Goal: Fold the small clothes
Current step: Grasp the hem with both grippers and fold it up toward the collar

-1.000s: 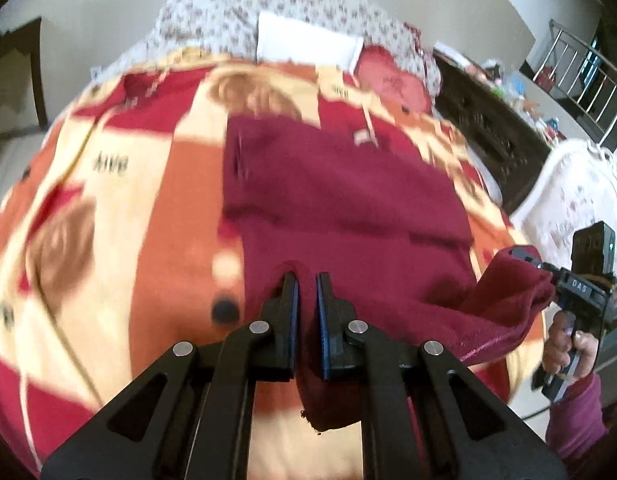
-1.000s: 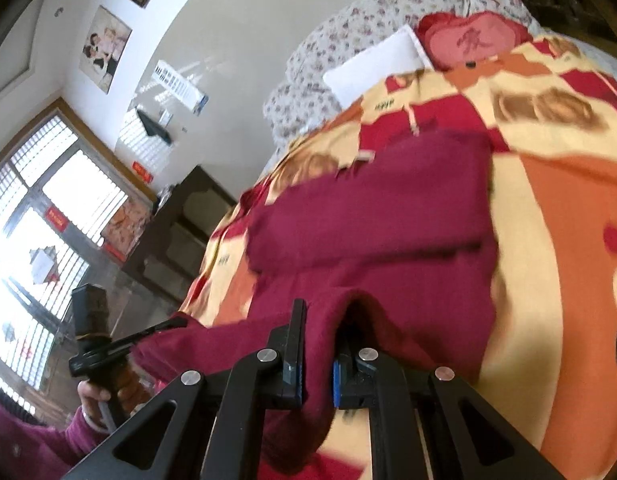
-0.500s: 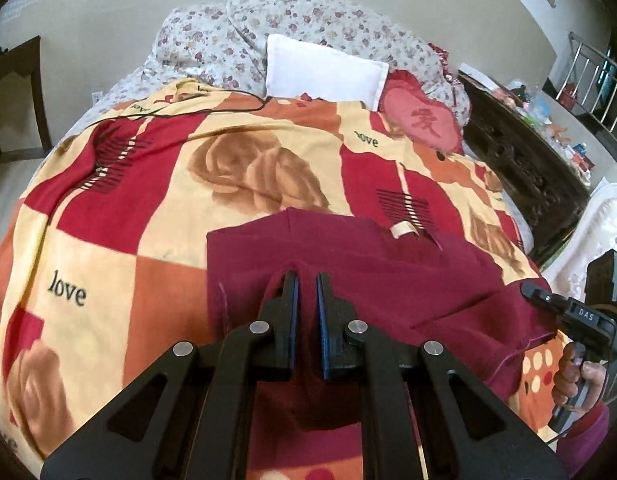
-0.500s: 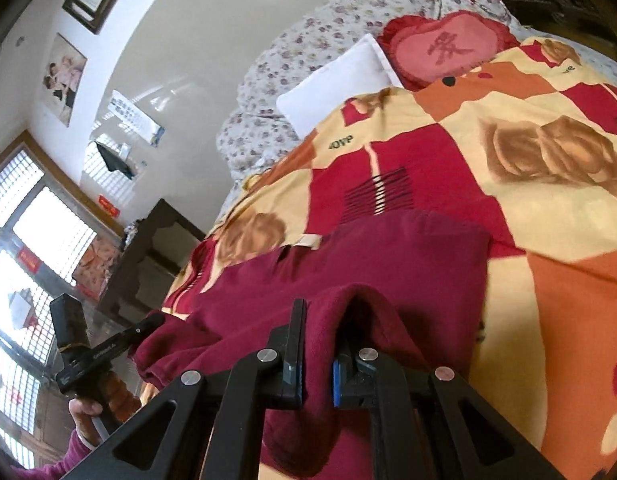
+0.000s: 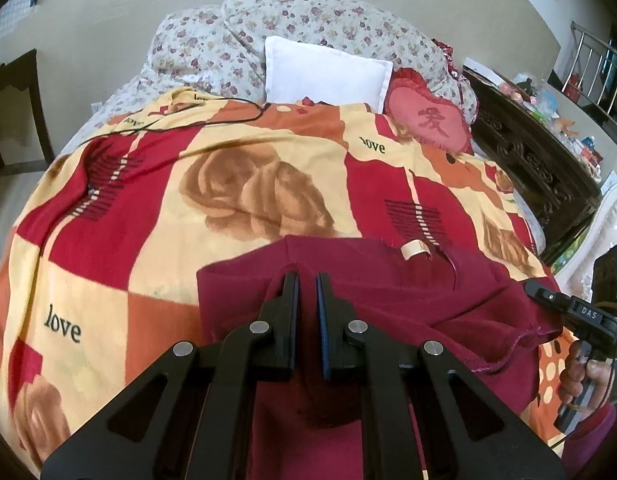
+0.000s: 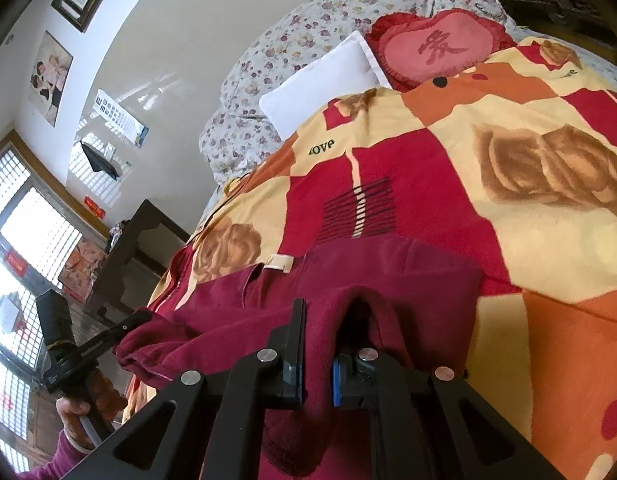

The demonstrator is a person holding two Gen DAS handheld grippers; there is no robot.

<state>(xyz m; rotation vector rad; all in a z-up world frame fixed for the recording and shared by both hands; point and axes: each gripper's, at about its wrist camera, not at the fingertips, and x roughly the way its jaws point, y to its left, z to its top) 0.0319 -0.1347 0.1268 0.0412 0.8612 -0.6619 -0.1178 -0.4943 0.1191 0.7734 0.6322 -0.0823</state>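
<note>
A dark red garment (image 5: 408,292) lies at the near edge of the bed, a cream label (image 5: 415,249) showing at its far edge. My left gripper (image 5: 307,284) is shut on a fold of the garment's near left part. My right gripper (image 6: 319,312) is shut on a raised fold of the garment (image 6: 388,276). The right gripper also shows at the right in the left wrist view (image 5: 528,290), pinching the garment's right corner. The left gripper shows at the left in the right wrist view (image 6: 138,320), holding the other corner.
A red, orange and cream rose blanket (image 5: 228,184) covers the bed. A white pillow (image 5: 328,72), a red heart cushion (image 5: 432,124) and a floral quilt (image 5: 236,40) lie at the head. A dark carved cabinet (image 5: 540,164) stands right. A black cable (image 5: 180,122) crosses the blanket.
Both grippers have drawn back toward the near edge of the bed with the garment, folding its near part over. More blanket shows beyond the garment.
</note>
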